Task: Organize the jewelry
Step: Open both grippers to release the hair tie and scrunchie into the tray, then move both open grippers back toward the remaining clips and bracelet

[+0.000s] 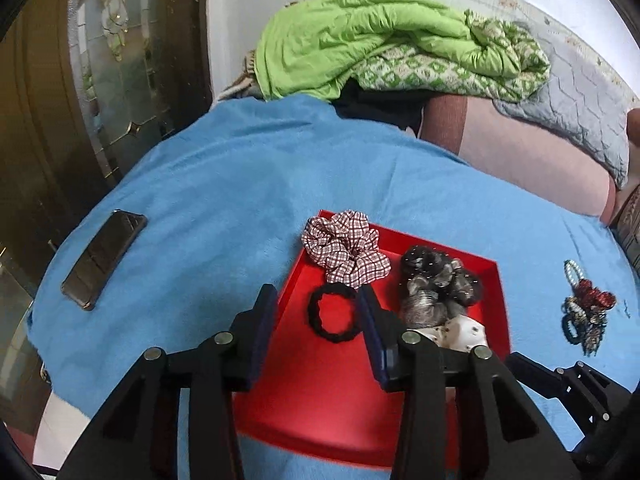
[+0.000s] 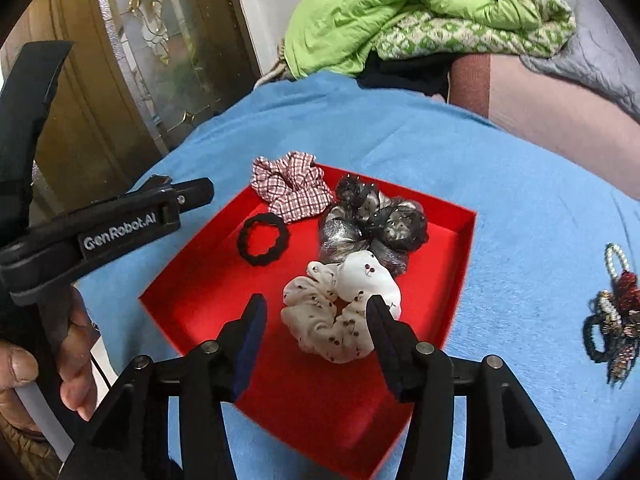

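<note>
Fuzzy sky-blue blanket covers the surface; a crumpled lime-green quilt sits at the top of the frame and a dark wooden door with patterned glass upper left; the shallow red cardboard tray, mid-frame, holds a checked fabric scrunchie, a thin black hair tie, a shiny grey-black scrunchie and a white dotted scrunchie; left gripper fingers are apart, empty, over the hair tie; right gripper fingers are parted around the white one, not pinching; a beaded pile lies right; a dark phone lies left.

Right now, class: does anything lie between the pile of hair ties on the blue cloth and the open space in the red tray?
Only the red tray's own low wall. The pile of hair ties sits on the blue cloth to the tray's right, with bare cloth between. Inside, the white scrunchie and grey scrunchie fill that near side.
</note>
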Demonstrator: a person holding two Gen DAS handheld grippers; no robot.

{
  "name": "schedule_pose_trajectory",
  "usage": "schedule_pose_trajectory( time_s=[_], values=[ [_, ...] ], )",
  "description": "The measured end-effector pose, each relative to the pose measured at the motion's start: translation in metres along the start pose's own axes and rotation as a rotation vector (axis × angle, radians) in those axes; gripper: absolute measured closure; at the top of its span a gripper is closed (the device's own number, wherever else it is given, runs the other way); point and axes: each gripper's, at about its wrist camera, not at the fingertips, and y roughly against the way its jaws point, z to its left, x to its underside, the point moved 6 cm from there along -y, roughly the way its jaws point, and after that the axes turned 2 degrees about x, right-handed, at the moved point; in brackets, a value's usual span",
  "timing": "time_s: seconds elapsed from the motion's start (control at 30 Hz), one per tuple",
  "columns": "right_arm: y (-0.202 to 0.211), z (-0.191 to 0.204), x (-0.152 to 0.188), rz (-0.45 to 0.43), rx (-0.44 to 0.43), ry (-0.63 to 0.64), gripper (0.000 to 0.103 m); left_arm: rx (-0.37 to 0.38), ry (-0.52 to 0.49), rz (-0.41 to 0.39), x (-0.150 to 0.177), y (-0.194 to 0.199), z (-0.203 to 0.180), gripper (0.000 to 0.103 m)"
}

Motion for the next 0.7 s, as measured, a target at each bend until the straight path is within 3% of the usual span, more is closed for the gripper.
schedule_pose_trajectory(
  time_s=[0.17, 0.33, 0.5, 0.6, 0.7],
  values=[
    [0.024, -0.008, 0.007, -0.026, 0.021, -0.002, 0.044, -0.012, 0.021, -0.031, 0.004, 0.029, -0.007, 0.058],
    [0.058, -0.029, 0.019, -0.067, 0.094, -0.001, 0.044, 0.006, 0.036, -0.046, 0.013, 0.052, -0.023, 0.056],
    [0.106, -0.064, 0.031, -0.17, 0.263, 0.005, 0.044, 0.026, 0.042, -0.107, 0.027, 0.081, -0.052, 0.05],
    [0.141, -0.088, 0.042, -0.244, 0.37, -0.005, 0.04, 0.018, 0.038, -0.197, 0.038, 0.101, -0.072, 0.041],
    [0.168, -0.105, 0.05, -0.297, 0.446, -0.008, 0.038, -0.018, 0.002, -0.281, 0.052, 0.119, -0.096, 0.039]
  ],
)
